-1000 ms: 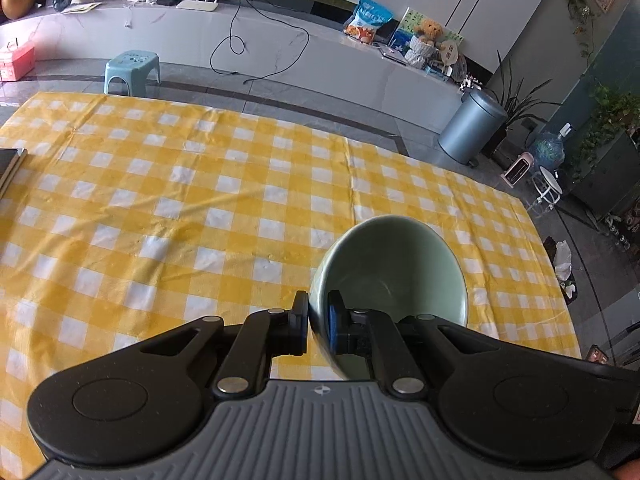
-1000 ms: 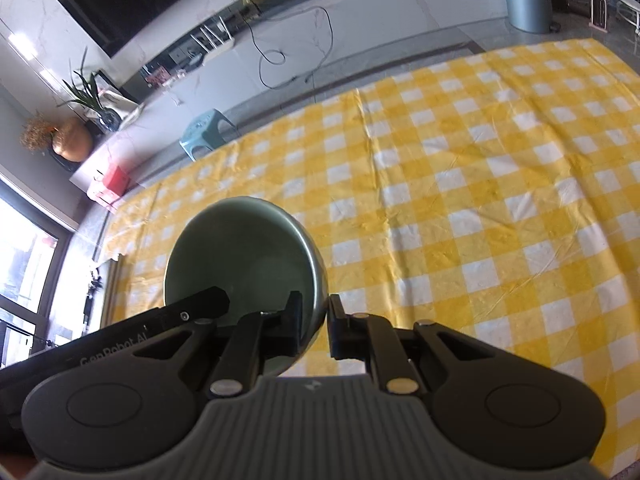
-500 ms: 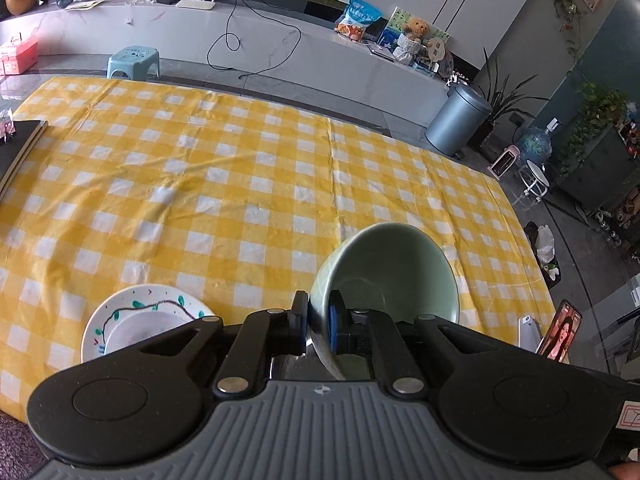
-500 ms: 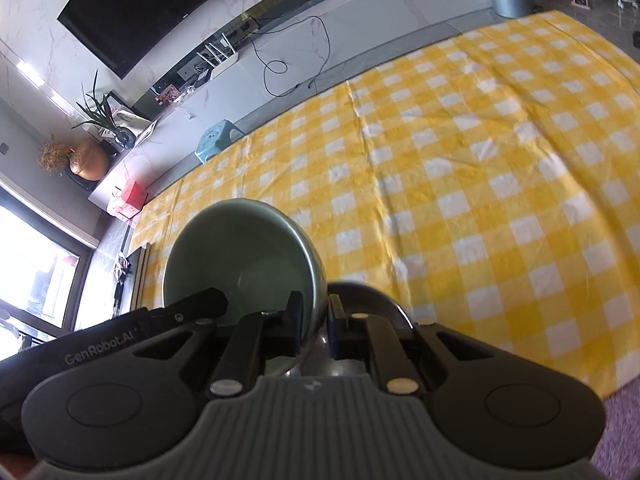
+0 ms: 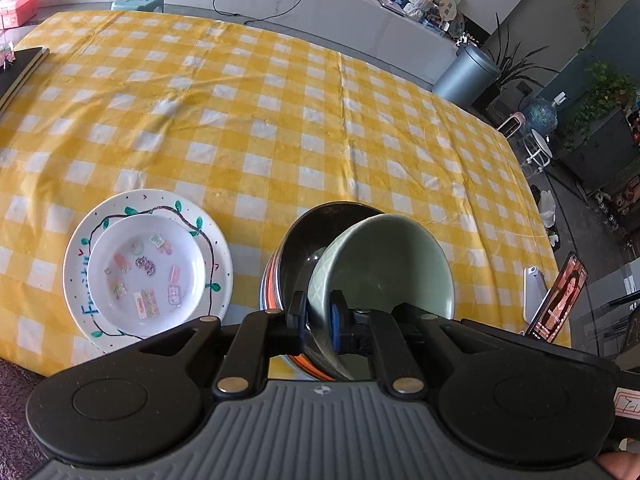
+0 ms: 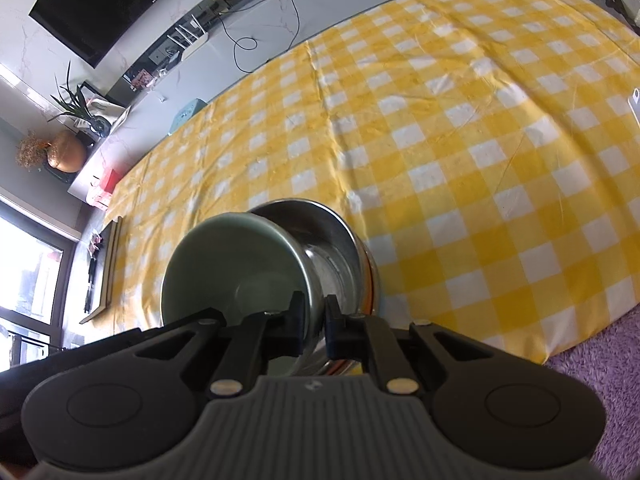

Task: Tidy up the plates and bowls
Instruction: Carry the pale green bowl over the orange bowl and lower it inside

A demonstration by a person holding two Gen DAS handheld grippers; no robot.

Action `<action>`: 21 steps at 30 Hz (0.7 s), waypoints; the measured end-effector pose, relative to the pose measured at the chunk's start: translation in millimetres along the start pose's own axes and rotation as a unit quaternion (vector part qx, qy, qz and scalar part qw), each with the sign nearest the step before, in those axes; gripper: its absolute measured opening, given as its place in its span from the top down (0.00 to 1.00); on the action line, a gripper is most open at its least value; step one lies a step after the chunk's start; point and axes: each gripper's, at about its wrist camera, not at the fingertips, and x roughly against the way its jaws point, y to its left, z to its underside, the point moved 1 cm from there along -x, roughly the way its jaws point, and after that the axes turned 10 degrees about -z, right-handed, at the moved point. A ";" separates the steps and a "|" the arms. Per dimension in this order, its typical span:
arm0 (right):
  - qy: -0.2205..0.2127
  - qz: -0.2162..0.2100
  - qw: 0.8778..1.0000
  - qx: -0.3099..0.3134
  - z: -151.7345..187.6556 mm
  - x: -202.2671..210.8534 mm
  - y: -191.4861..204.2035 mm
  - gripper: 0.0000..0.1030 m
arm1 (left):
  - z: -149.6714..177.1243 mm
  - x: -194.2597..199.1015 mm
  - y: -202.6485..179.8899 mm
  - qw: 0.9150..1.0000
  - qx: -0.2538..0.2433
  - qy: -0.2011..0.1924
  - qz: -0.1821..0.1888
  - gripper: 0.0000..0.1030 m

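A: What do your claws hold?
B: Your left claw and right claw each pinch the green bowl's rim, tilted in the steel bowl on the desk.
A: And the plates?
B: A small plate sits in the painted plate.

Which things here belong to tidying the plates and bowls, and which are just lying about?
Job:
green bowl, pinched by both grippers
steel bowl
small white plate
painted plate

Lying about:
phone
dark board
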 end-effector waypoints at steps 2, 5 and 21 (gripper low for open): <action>-0.002 0.005 1.000 0.009 -0.4 -2.1 0.6 0.94 | -0.2 -0.9 -1.6 1.000 -0.004 0.000 -0.005 0.88; -0.003 0.013 1.000 0.016 -2.5 -5.0 1.1 0.94 | -1.6 -2.7 -2.7 1.000 -0.009 0.004 -0.006 0.88; 0.007 0.090 0.981 0.171 -3.5 -25.6 27.2 0.92 | -8.4 -8.9 2.0 1.000 -0.002 0.009 0.001 0.84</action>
